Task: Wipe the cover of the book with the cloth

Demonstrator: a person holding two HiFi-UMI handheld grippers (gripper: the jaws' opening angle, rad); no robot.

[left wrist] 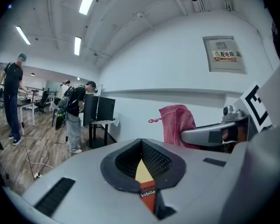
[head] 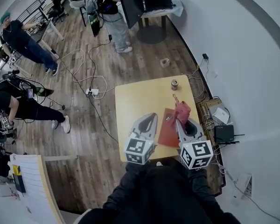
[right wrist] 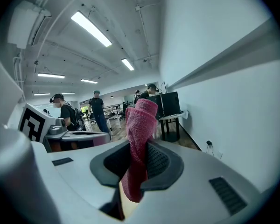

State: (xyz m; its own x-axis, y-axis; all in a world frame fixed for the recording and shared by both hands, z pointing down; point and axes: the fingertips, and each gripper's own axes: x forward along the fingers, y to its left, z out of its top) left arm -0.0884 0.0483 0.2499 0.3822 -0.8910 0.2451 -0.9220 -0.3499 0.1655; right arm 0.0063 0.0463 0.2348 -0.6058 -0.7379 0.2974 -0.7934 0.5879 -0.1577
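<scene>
Right gripper (right wrist: 137, 148): jaws clamped on a fold of the pink cloth (right wrist: 140, 125). Most of the fabric stands up in a bunch above the jaws, and a short tail hangs below.
Left gripper (left wrist: 141, 146): jaws closed, tips together, nothing held. It is raised above the table (head: 135, 101); the wood and a strip of orange cover show through the gap.
Book (head: 167, 132): red-orange, lying flat near the table's near right corner. It sits between the two grippers, partly under the right one.
Cloth vs cover: in the head view the cloth is above the book's far end. I cannot tell whether they touch.
Stage, my reading: wiping is not yet clearly under way, and the cover looks bare.
Risk 1: the book skates. Nothing pins it, and a wiping stroke toward the person could push it off the near edge.
Risk 2: hard jaw tips scrape the cover, because so little cloth hangs below the grip.
Risk 3: the cloth pulls free, since the hold is on a narrow fold and drag on the cover could tug it out.
Small can (head: 174, 84): stands at the table's far edge, well apart, so a knock is unlikely.
</scene>
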